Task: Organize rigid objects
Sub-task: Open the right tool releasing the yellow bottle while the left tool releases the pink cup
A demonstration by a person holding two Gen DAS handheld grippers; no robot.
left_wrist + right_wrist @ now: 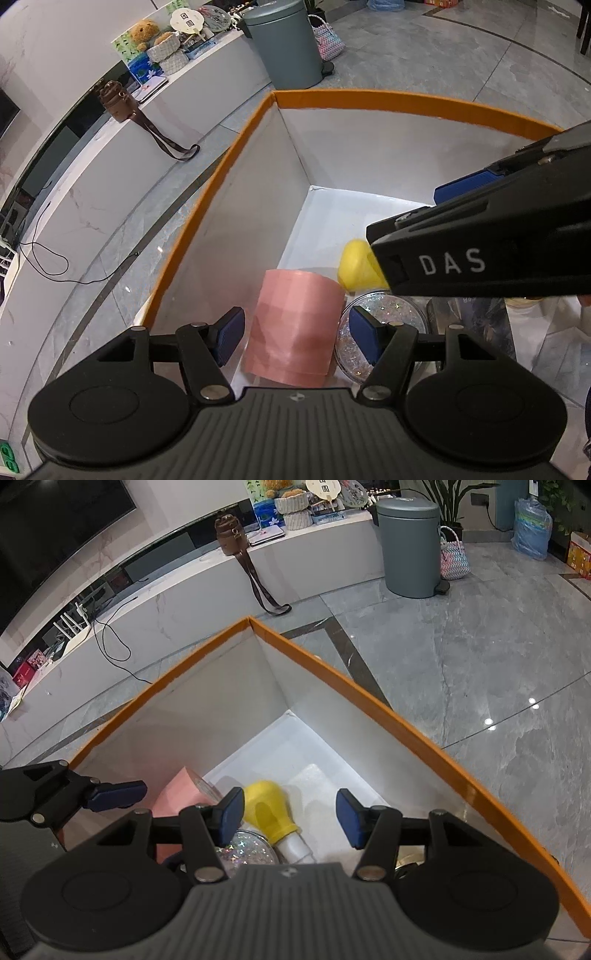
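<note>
An orange-rimmed box (369,99) with white walls holds the objects. In the left wrist view a pink cylinder (295,295) stands on the box floor between the blue pads of my left gripper (297,338). The jaws stand open, with a narrow gap on each side of the cylinder. Right of it lie a glittery round disc (391,310) and a yellow bulb-shaped object (356,264). In the right wrist view my right gripper (290,818) is open above the yellow bulb (266,808) and its white neck, without touching them. The box rim (369,698) surrounds both grippers.
A dark glossy packet (469,325) lies in the box under the right gripper's arm (480,240). Outside are grey floor tiles (480,646), a grey pedal bin (410,542), a white low cabinet with a brown bag (231,535), and a black cable (48,258).
</note>
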